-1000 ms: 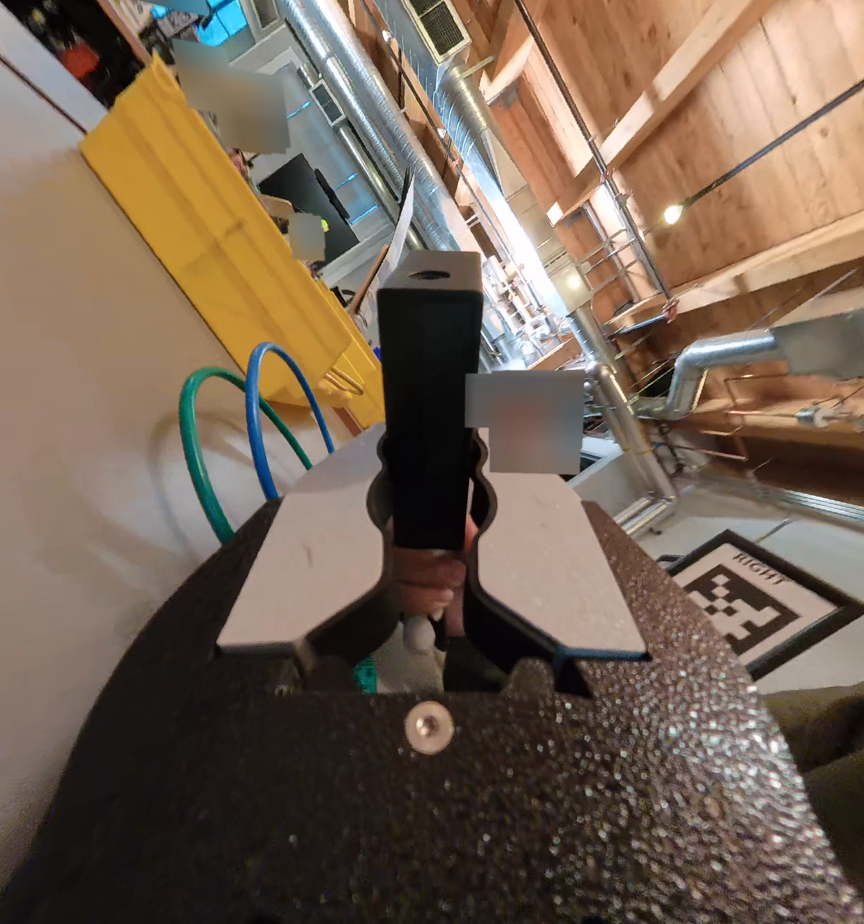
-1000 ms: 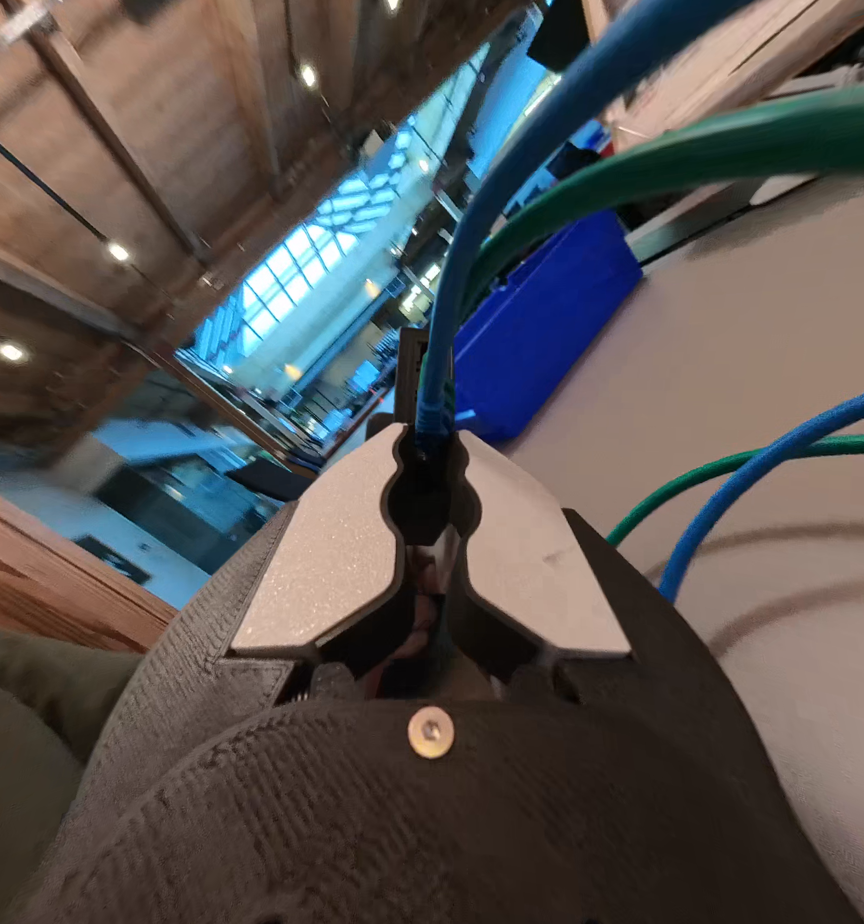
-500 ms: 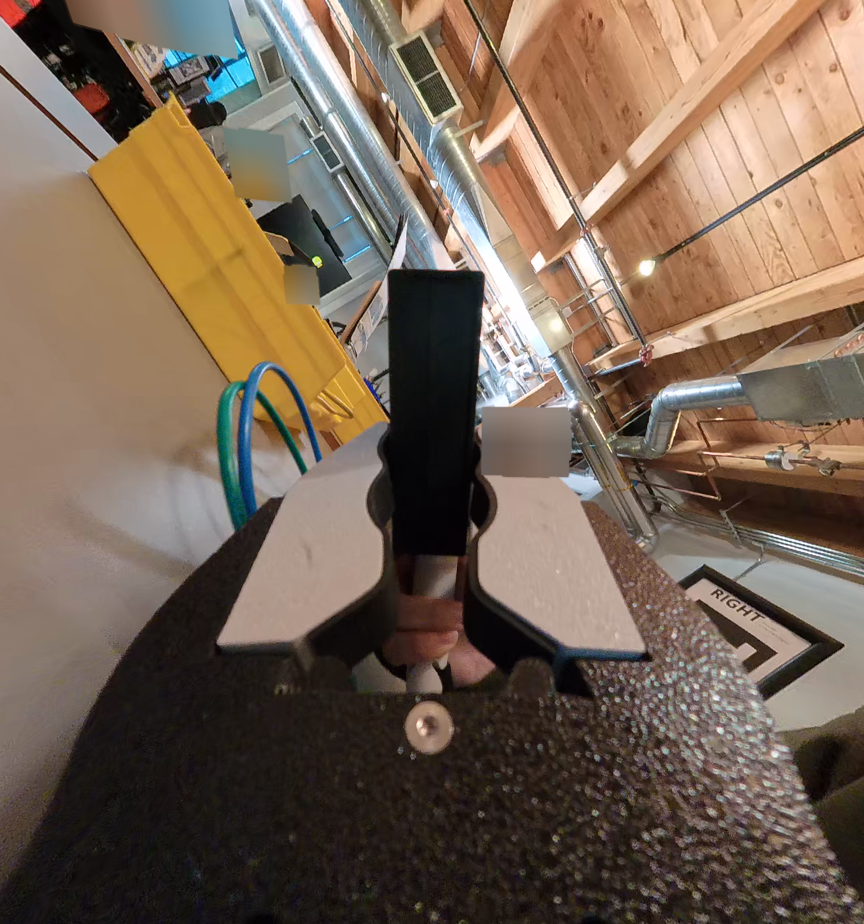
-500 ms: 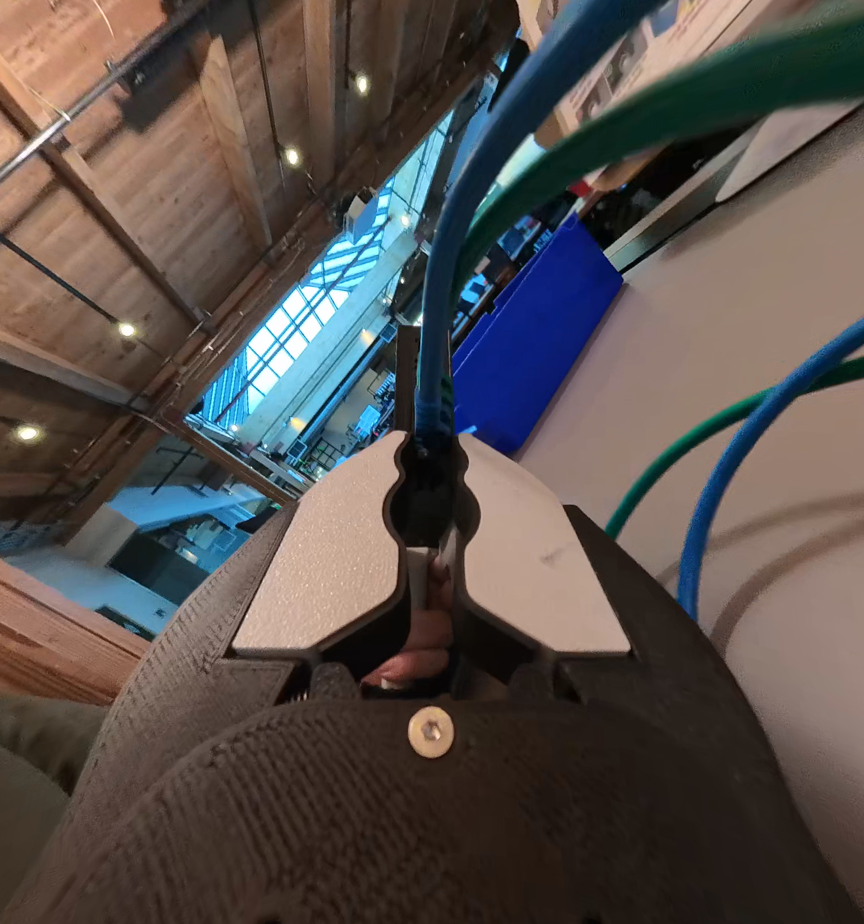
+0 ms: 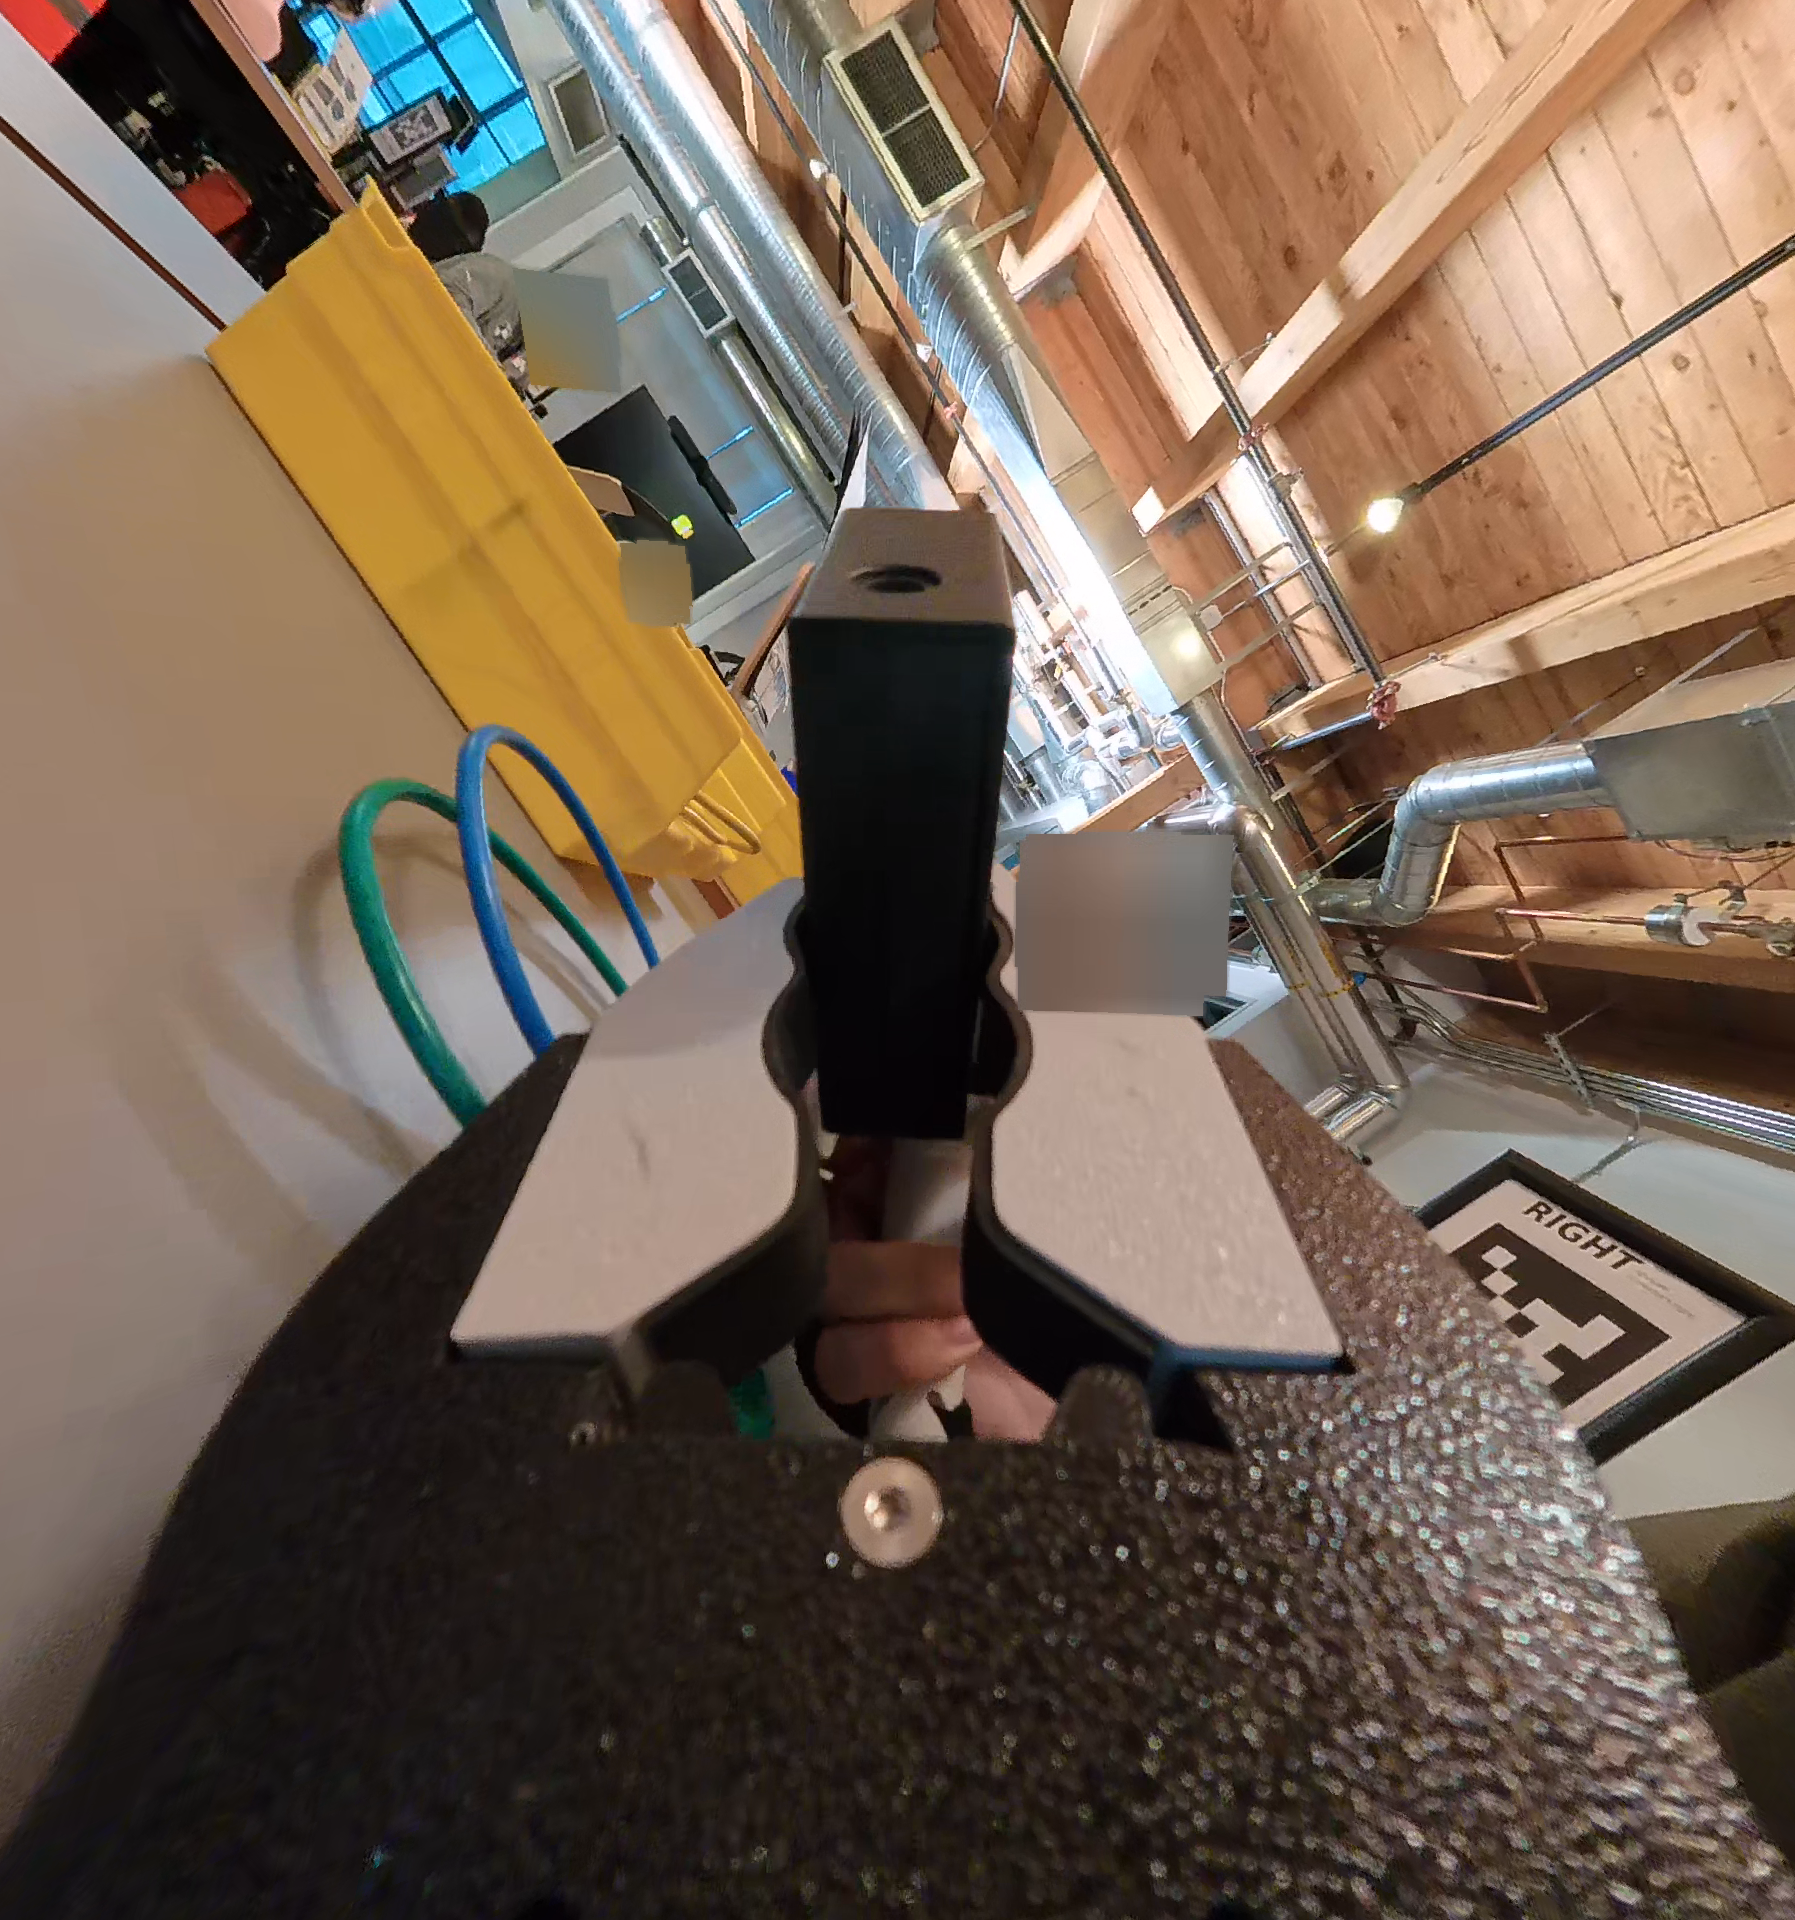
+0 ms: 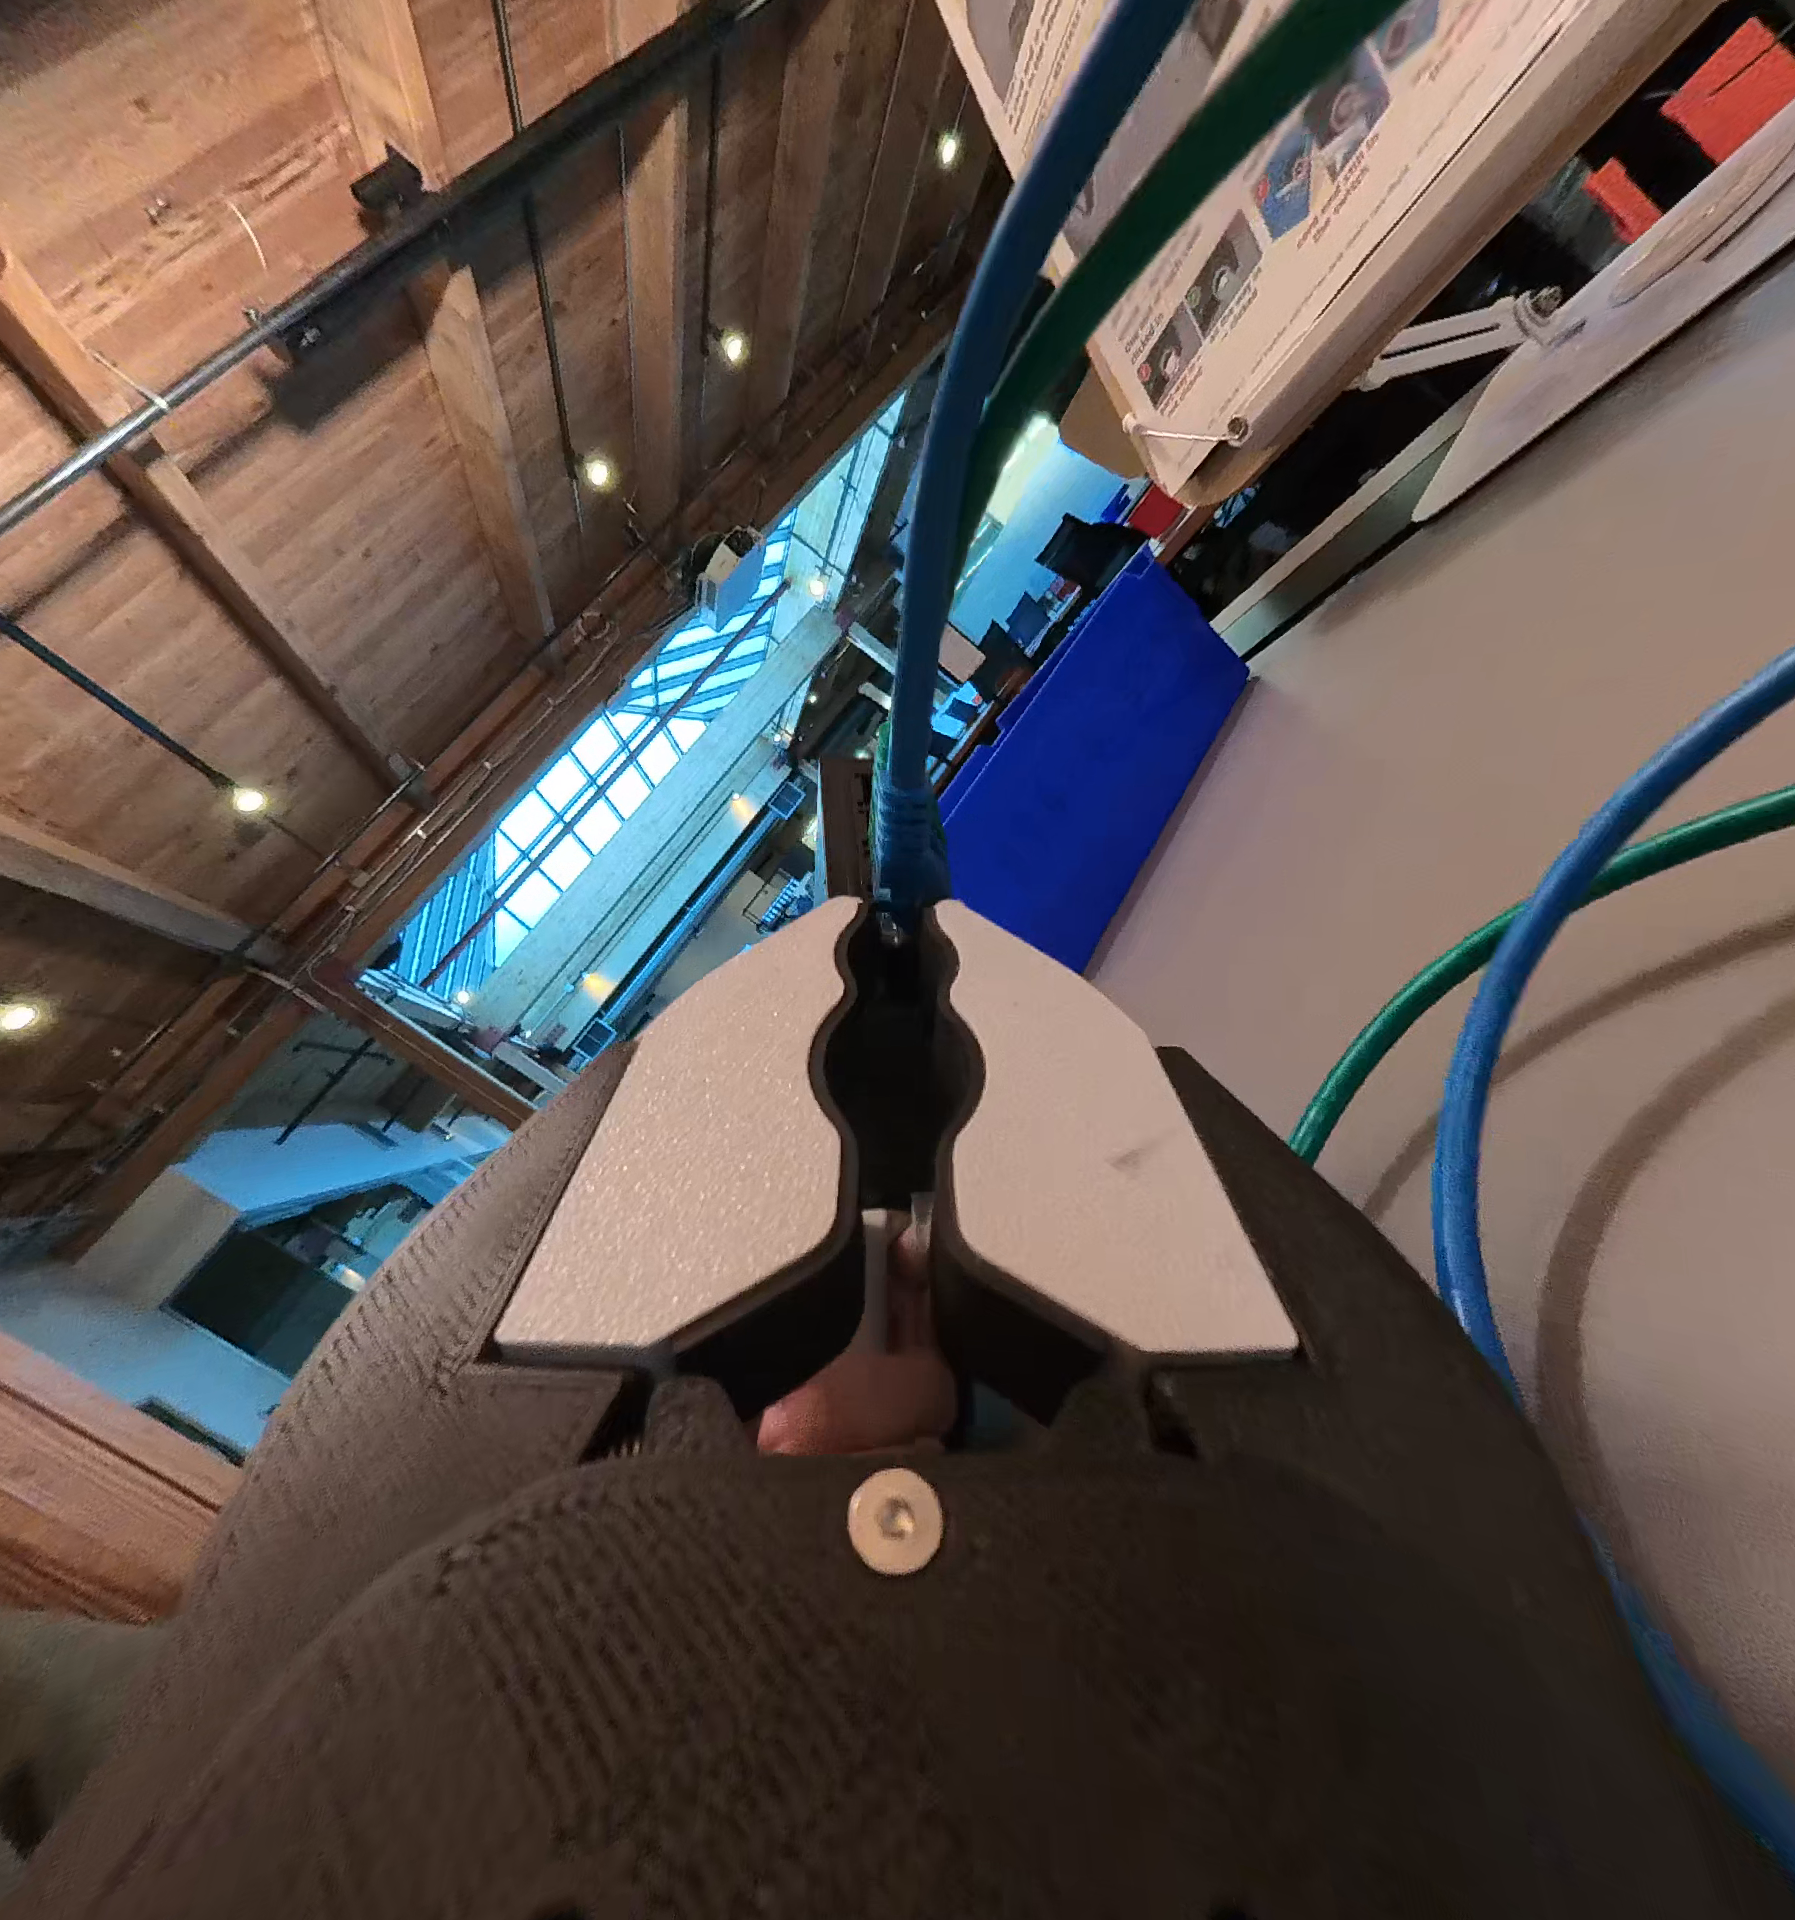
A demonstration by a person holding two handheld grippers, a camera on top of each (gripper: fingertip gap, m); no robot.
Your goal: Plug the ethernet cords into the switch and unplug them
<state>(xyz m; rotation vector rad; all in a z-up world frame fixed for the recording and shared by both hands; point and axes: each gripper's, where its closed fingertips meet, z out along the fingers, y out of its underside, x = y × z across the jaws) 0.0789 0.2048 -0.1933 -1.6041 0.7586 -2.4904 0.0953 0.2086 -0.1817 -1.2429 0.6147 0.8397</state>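
In the left wrist view my left gripper (image 5: 898, 935) is shut on the switch (image 5: 898, 831), a black box standing upright between the fingers with its end face and a round hole on top. Loops of the blue cord (image 5: 519, 831) and green cord (image 5: 384, 914) rise from the table to its left. In the right wrist view my right gripper (image 6: 898, 920) is shut on the plug end of the blue cord (image 6: 908, 831). The switch (image 6: 843, 821) shows edge-on just behind it. I cannot tell whether the plug is seated. The green cord (image 6: 1111, 249) runs beside the blue one.
A yellow bin (image 5: 436, 499) stands on the beige table (image 5: 93, 727) behind the loops. A blue bin (image 6: 1080, 758) stands at the table edge in the right wrist view, with a poster board (image 6: 1288, 229) above. The right gripper's marker tag (image 5: 1558, 1320) shows at lower right.
Both views have tilted. The switch's end face shows again in the left view and the cord loops have spread. The right view has swung toward the poster board. Both grips are unchanged.
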